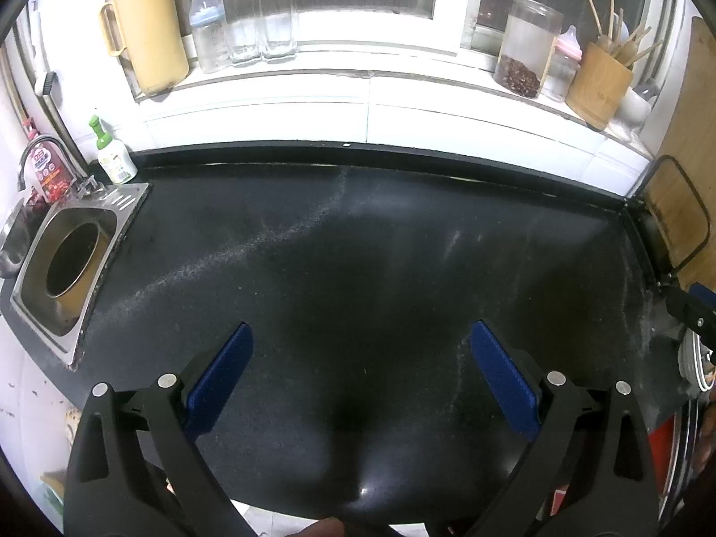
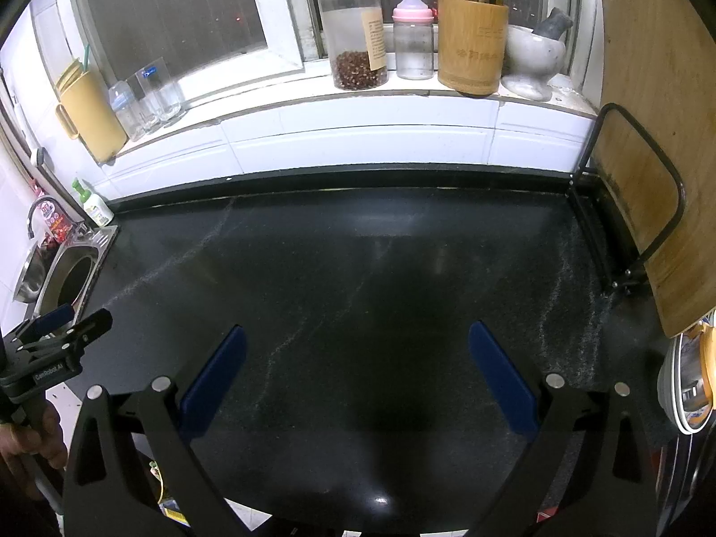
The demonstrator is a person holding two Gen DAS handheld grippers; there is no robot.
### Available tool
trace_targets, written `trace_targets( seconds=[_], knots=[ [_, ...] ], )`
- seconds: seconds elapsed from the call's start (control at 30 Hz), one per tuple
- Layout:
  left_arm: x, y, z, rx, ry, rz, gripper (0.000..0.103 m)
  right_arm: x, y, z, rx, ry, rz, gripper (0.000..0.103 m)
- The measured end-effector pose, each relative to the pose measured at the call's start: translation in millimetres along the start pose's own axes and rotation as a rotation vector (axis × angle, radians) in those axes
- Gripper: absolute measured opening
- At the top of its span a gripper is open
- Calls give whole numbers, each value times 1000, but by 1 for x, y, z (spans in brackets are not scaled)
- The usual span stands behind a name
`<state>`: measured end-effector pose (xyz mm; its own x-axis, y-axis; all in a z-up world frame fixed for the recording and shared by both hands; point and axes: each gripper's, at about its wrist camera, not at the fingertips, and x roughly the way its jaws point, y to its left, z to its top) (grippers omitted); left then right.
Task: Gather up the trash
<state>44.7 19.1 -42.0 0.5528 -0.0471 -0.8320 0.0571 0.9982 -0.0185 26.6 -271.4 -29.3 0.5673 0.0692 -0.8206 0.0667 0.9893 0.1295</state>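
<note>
Glossy speckled black counter (image 1: 358, 246), brushed metal sink (image 1: 67, 259), wooden board (image 2: 649, 134)

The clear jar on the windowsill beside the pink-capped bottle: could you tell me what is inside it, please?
The clear jar holds a shallow layer of small reddish-brown pieces at the bottom; what they are is unclear. Above that it looks empty and fogged. A paper label covers part of its side.

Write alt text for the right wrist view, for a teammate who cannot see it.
The right claw, open and empty, hangs over a bare black countertop with no trash in sight. A windowsill behind holds a jar, a pink-capped baby bottle and a bamboo utensil holder; a sink and the left claw sit at far left.
</note>
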Motion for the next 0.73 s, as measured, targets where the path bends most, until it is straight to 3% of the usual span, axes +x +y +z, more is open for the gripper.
trace_targets(
  seconds=[0.47, 0.73],
  knots=[
    [-5, -1, -2, 33, -44, 23, 95, 4, -1, 3, 0, 7, 5, 96],
    [12, 5, 0, 32, -13, 22, 95, 19, -11, 0, 2, 24, 5, 96]
  ],
)
